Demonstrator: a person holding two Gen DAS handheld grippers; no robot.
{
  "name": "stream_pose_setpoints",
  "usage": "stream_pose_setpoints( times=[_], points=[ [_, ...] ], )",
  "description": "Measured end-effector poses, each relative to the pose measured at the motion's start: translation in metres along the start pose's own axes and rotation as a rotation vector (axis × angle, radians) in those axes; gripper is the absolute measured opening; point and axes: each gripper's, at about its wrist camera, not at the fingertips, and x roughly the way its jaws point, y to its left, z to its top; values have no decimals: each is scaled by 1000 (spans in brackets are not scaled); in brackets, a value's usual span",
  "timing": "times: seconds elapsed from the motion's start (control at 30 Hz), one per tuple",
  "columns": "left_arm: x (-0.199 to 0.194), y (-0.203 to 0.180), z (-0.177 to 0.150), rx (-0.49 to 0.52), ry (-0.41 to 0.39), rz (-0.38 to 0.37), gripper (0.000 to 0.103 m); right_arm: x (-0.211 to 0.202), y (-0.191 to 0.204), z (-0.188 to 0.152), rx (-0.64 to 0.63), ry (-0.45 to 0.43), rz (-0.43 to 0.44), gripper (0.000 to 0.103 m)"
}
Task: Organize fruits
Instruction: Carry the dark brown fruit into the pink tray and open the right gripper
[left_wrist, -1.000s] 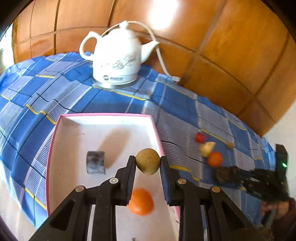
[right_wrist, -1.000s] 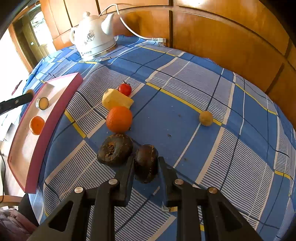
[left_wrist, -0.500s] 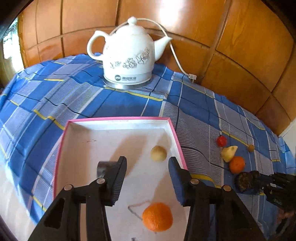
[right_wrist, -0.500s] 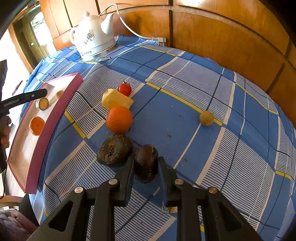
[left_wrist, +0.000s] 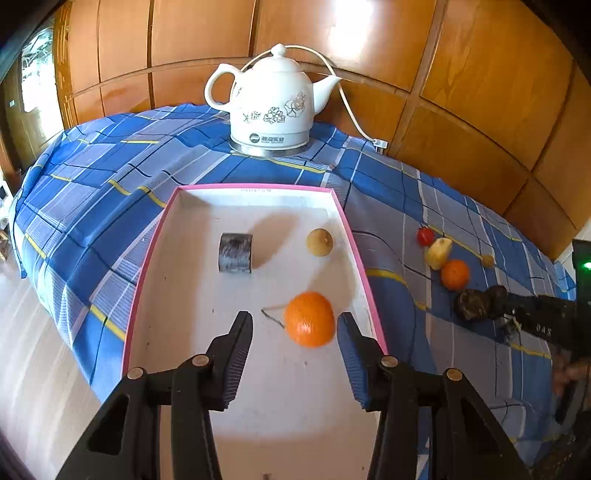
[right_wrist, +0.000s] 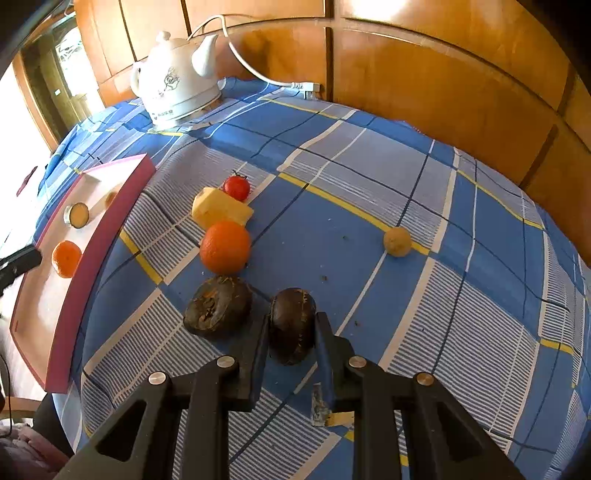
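Note:
My left gripper (left_wrist: 294, 318) stands open above the white tray with a pink rim (left_wrist: 258, 187). A tan round fruit (left_wrist: 319, 242), a dark cylinder piece (left_wrist: 235, 253) and an orange (left_wrist: 310, 324) lie in the tray. The orange shows between the fingers, untouched. My right gripper (right_wrist: 291, 319) is shut on a dark brown fruit (right_wrist: 291, 332) that rests on the blue checked cloth. Beside it lie a second dark fruit (right_wrist: 218, 306), an orange (right_wrist: 225, 245), a yellow fruit piece (right_wrist: 219, 208), a small tomato (right_wrist: 236, 187) and a tan fruit (right_wrist: 397, 241).
A white electric kettle (left_wrist: 271, 107) with its cord stands at the back of the table against the wooden wall panels. The tray (right_wrist: 92, 236) lies at the table's left edge in the right wrist view. Bare cloth stretches to the right of the fruits.
My left gripper opened and let go of the tan fruit, which now lies in the tray, then drew back toward the tray's near end. The right gripper has kept still.

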Motion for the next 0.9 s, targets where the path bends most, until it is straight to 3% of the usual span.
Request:
stream_pose_setpoints(
  times=[0.37,0.57,0.9],
  points=[
    [-15,-4,-10,26,-27,-7,49,-7,-11,1,63,-39,-14,24],
    [-16,-1,-13,20,-23,-24,49,-24,5,3,46,-62,9,24],
    [-15,8,-18,-4,-17,-27,49,-47,67,0,-28,-83,170,24]
  ],
)
